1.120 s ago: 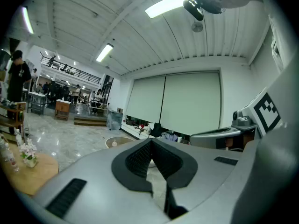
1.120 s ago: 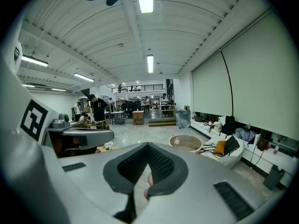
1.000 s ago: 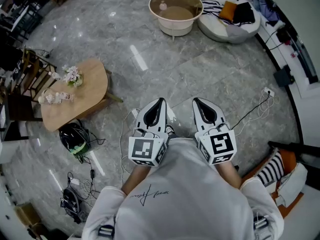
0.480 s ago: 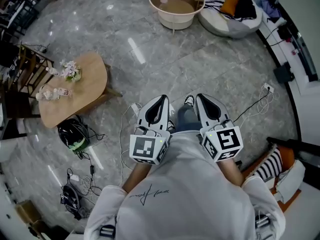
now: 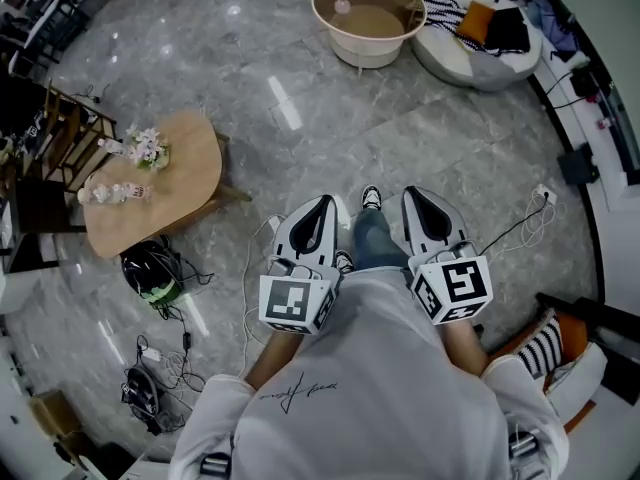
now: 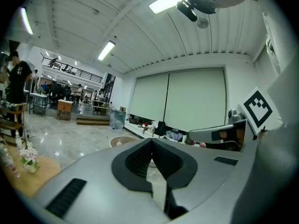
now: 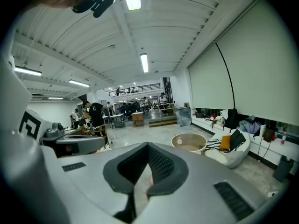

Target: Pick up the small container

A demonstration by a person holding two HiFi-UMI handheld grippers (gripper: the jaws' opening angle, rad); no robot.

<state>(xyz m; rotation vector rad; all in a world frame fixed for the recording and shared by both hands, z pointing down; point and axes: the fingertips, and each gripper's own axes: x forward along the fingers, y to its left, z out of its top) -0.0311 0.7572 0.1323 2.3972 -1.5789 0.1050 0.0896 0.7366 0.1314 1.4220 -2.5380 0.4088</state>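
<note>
A small pale container [image 5: 343,5] stands on a round, rimmed beige table [image 5: 400,36] at the far end of the floor. It also shows small on that table [image 7: 198,141] as a pale container [image 7: 180,141] in the right gripper view, and faintly as a pale container [image 6: 119,142] in the left gripper view. My left gripper [image 5: 322,200] and right gripper [image 5: 412,192] are held side by side in front of my body, far short of the table. Both are shut with nothing between the jaws. The left gripper [image 6: 152,140] and right gripper [image 7: 148,144] point roughly level across the room.
A low wooden table [image 5: 185,173] with flowers and bottles stands left, with a helmet [image 5: 148,273] and cables beside it. A white beanbag [image 5: 480,38] lies right of the round table. A power strip [image 5: 545,190] and cord lie right. My shoe [image 5: 371,198] shows between the grippers.
I have stepped forward over the marble floor. Both grippers travelled with me, still shut. A leg and shoe now show between them, and the round table sits further right in view.
</note>
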